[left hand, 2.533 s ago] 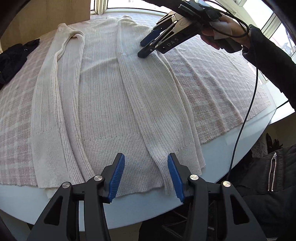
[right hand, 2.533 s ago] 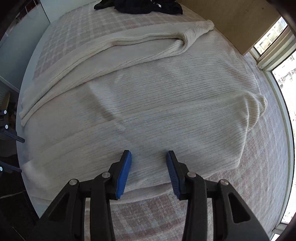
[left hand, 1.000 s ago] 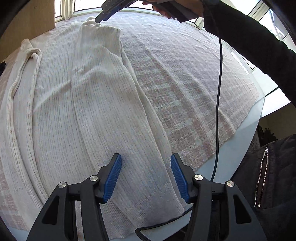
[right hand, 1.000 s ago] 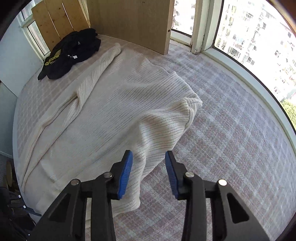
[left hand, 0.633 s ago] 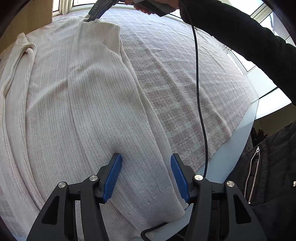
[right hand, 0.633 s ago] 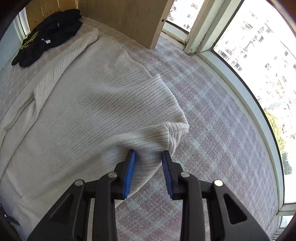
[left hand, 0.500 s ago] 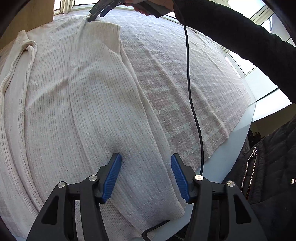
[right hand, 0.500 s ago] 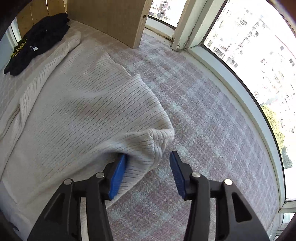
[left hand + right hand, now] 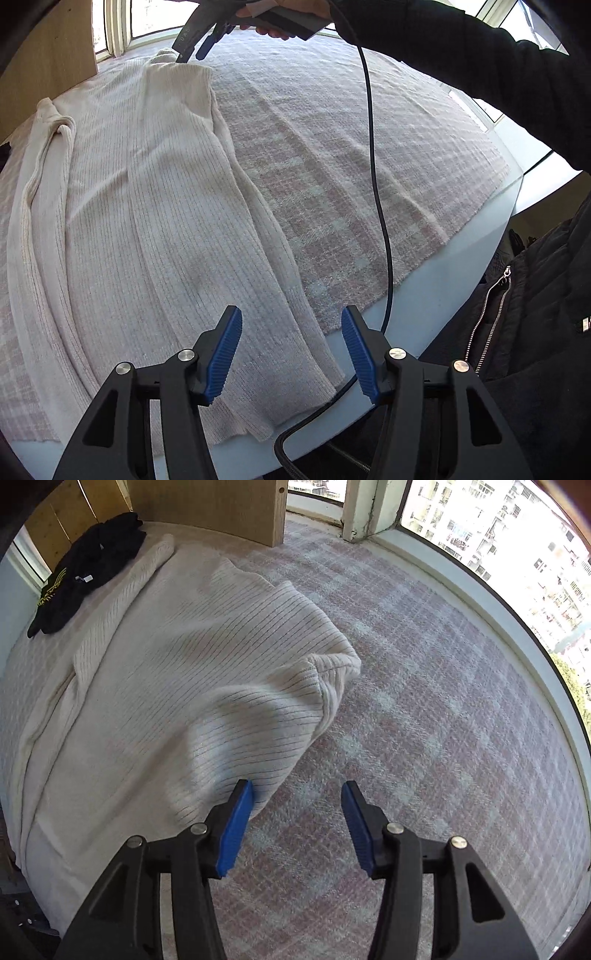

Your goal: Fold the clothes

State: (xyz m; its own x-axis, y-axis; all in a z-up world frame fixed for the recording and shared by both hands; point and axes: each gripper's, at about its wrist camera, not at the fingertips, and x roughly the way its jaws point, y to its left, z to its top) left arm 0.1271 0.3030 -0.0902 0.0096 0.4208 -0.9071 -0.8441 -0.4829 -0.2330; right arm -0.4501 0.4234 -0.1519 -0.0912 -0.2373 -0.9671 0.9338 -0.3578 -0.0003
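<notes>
Cream ribbed sweater (image 9: 155,206), one, lies flat; both tools, left tool (image 9: 291,350) and right tool (image 9: 297,823), released.

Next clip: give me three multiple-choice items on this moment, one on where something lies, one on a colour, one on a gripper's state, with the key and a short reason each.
1. Where does the dark garment lie?
A. at the far end of the table, beyond the sweater
B. on top of the sweater
C. between the right gripper's fingers

2. What colour are the gripper pads?
A. red
B. blue
C. green

3. How does the left gripper stand?
A. shut on the sweater
B. shut on the cable
C. open above the sweater's hem

Key: 1 A, it sits past the sweater near the wooden board; 2 B, both pads show blue; 3 C, its fingers are spread with nothing between them.
</notes>
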